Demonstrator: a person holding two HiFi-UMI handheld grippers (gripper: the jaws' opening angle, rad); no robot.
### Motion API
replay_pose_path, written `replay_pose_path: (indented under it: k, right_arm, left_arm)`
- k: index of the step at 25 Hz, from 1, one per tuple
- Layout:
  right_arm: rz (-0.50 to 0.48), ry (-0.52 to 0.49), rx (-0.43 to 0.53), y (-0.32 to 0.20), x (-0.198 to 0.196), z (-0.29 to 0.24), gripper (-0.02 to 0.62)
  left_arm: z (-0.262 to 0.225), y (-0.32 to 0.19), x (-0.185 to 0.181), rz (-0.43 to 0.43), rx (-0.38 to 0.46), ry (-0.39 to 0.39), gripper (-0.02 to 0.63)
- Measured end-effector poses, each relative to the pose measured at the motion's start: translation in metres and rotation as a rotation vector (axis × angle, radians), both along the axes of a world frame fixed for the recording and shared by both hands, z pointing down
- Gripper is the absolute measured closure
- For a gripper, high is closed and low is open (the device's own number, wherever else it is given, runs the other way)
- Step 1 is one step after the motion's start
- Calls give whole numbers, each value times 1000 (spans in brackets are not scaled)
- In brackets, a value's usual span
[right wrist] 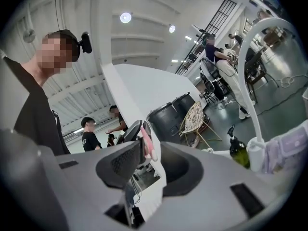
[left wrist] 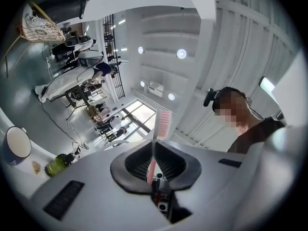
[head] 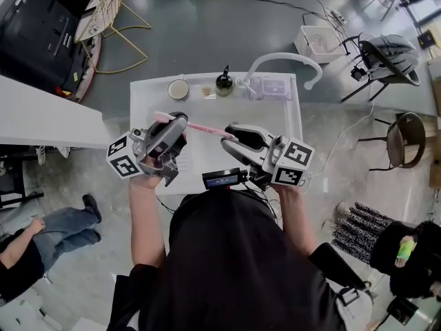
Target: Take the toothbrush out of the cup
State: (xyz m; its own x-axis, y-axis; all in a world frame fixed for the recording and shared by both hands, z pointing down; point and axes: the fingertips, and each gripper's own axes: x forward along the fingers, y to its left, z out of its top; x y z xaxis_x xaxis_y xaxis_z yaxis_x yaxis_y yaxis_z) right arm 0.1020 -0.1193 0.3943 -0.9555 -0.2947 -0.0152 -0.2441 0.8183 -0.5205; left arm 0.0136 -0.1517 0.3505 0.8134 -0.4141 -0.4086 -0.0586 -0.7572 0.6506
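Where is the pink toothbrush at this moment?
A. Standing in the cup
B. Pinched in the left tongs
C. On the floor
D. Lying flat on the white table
B: the left tongs are shut on the pink toothbrush, with its bristle end sticking out past them. The right tongs stand open at its other end.

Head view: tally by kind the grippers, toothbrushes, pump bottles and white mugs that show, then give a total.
grippers: 2 (left gripper, right gripper)
toothbrush: 1
pump bottle: 1
white mug: 1
Total: 5
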Motion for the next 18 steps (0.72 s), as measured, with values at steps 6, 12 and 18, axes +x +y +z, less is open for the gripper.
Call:
replay_pose_path:
  k: [6, 12, 18]
  right_arm:
    - [-20, -3, -9, 2, -4, -2, 476]
    - [-51, -2, -2, 6, -9, -3, 477]
    - [-71, -15, 5, 9, -8, -5, 533]
  left_arm:
    - [-2, 4, 12, 60, 4, -24, 577]
    - [-2, 5, 17, 86, 7, -24, 578]
    - [-1, 6, 17, 96, 3, -19, 577]
